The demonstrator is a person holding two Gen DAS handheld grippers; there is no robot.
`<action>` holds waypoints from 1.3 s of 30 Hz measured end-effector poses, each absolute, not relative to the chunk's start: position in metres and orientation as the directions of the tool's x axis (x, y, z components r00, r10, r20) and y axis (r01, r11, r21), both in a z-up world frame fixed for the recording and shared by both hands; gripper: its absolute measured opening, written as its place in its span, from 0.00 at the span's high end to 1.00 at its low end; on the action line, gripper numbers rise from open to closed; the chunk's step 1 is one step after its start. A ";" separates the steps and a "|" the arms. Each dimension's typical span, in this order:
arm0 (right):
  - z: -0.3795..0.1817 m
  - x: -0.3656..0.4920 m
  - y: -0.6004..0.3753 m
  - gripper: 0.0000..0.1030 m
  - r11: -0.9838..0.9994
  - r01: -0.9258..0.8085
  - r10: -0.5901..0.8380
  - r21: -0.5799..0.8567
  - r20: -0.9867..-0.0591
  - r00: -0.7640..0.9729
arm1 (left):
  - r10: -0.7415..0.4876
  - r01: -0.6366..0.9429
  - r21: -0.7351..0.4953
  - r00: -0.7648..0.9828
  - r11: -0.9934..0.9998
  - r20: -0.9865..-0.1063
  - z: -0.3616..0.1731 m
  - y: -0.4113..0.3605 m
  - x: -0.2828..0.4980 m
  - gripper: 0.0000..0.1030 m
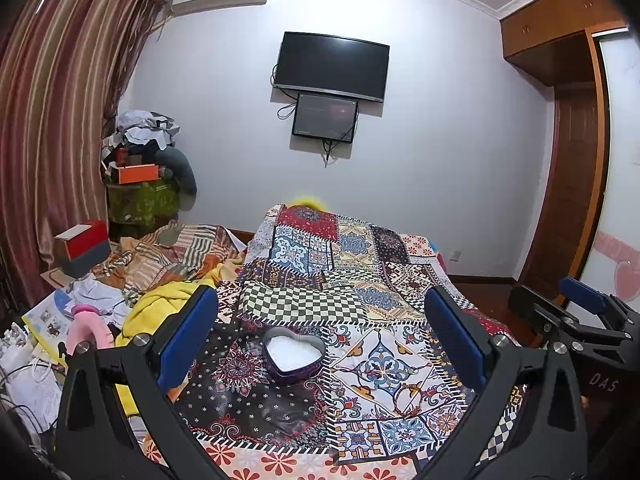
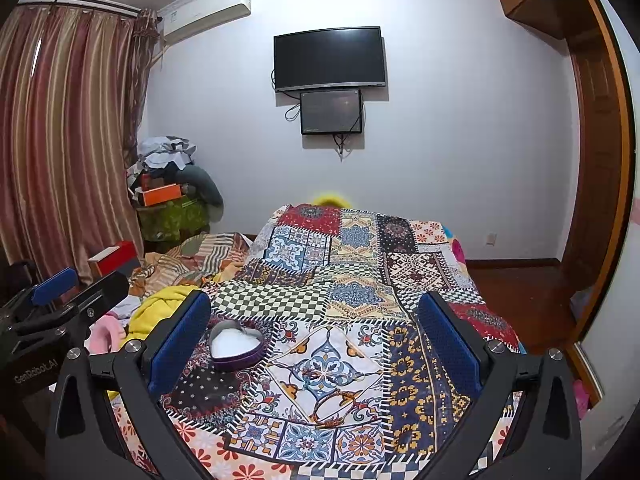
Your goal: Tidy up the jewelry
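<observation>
A purple heart-shaped tin (image 1: 294,354) (image 2: 237,344) with white lining lies open on the patchwork bedspread (image 1: 360,264) (image 2: 360,248). To its right a thin brownish bangle (image 1: 410,400) (image 2: 334,406) lies flat on the cloth. My left gripper (image 1: 320,296) hovers above the bed, open, with the tin between and below its blue pads. My right gripper (image 2: 314,300) is also open, over the bangle, with the tin by its left finger. Each gripper shows at the edge of the other's view (image 1: 556,298) (image 2: 80,284). Neither holds anything.
Left of the bedspread lie a yellow blanket (image 1: 160,308) (image 2: 160,304), striped bedding and cluttered papers and boxes (image 1: 80,244). Curtains hang at the left. Two dark screens (image 1: 332,66) (image 2: 330,58) are on the far wall. A wooden wardrobe (image 2: 592,160) stands at the right.
</observation>
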State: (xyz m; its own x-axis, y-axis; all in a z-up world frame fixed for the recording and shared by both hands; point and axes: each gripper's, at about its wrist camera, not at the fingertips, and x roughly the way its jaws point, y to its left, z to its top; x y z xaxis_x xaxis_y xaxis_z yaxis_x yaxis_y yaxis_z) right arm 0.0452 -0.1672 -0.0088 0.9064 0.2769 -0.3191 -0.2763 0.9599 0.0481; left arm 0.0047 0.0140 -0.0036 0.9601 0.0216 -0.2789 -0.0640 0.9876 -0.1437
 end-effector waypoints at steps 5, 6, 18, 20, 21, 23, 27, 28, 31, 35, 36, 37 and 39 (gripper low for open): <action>-0.009 0.044 -0.167 0.00 0.960 -0.277 0.277 0.047 -0.319 0.906 | 0.021 -0.064 -0.145 0.959 0.987 -0.284 -0.004 0.013 0.005 0.00; -0.008 0.044 -0.167 0.00 0.960 -0.276 0.277 0.047 -0.320 0.906 | 0.020 -0.064 -0.145 0.959 0.987 -0.283 -0.004 0.014 0.004 0.00; -0.011 0.044 -0.167 0.00 0.960 -0.277 0.278 0.049 -0.322 0.905 | 0.018 -0.062 -0.144 0.958 0.988 -0.286 -0.003 0.014 0.005 0.00; -0.010 0.045 -0.167 0.00 0.960 -0.276 0.277 0.048 -0.321 0.906 | 0.017 -0.061 -0.145 0.958 0.987 -0.288 -0.003 0.014 0.006 0.00; -0.010 0.045 -0.167 0.00 0.960 -0.276 0.276 0.049 -0.321 0.906 | 0.017 -0.061 -0.146 0.957 0.987 -0.288 -0.003 0.014 0.006 0.00; -0.010 0.045 -0.167 0.00 0.960 -0.276 0.277 0.049 -0.322 0.905 | 0.017 -0.061 -0.146 0.957 0.987 -0.289 -0.003 0.014 0.006 0.00; -0.011 0.044 -0.166 0.00 0.960 -0.277 0.277 0.047 -0.322 0.905 | 0.016 -0.062 -0.148 0.957 0.987 -0.290 -0.004 0.014 0.006 0.00; -0.011 0.044 -0.167 0.00 0.960 -0.277 0.277 0.048 -0.322 0.905 | 0.017 -0.062 -0.147 0.957 0.987 -0.290 -0.004 0.015 0.006 0.00; -0.010 0.045 -0.167 0.00 0.960 -0.277 0.278 0.049 -0.322 0.905 | 0.017 -0.062 -0.148 0.957 0.987 -0.290 -0.004 0.015 0.006 0.00; -0.009 0.044 -0.167 0.00 0.960 -0.276 0.277 0.049 -0.323 0.905 | 0.016 -0.062 -0.147 0.957 0.987 -0.291 -0.004 0.015 0.006 0.00; -0.009 0.044 -0.167 0.00 0.960 -0.277 0.277 0.049 -0.323 0.905 | 0.016 -0.062 -0.148 0.957 0.987 -0.290 -0.004 0.015 0.005 0.00; -0.009 0.044 -0.167 0.00 0.960 -0.276 0.277 0.049 -0.323 0.905 | 0.017 -0.062 -0.148 0.957 0.987 -0.290 -0.004 0.015 0.005 0.00; -0.009 0.044 -0.167 0.00 0.960 -0.276 0.277 0.049 -0.323 0.905 | 0.017 -0.062 -0.148 0.957 0.987 -0.290 -0.004 0.015 0.006 0.00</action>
State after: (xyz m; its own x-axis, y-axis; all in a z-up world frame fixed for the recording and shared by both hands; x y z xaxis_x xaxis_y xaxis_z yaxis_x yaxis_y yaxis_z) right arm 0.0441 -0.1667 -0.0092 0.9049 0.2770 -0.3231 -0.2763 0.9598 0.0490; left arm 0.0055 0.0149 -0.0042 0.9570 0.0168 -0.2898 -0.0621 0.9870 -0.1480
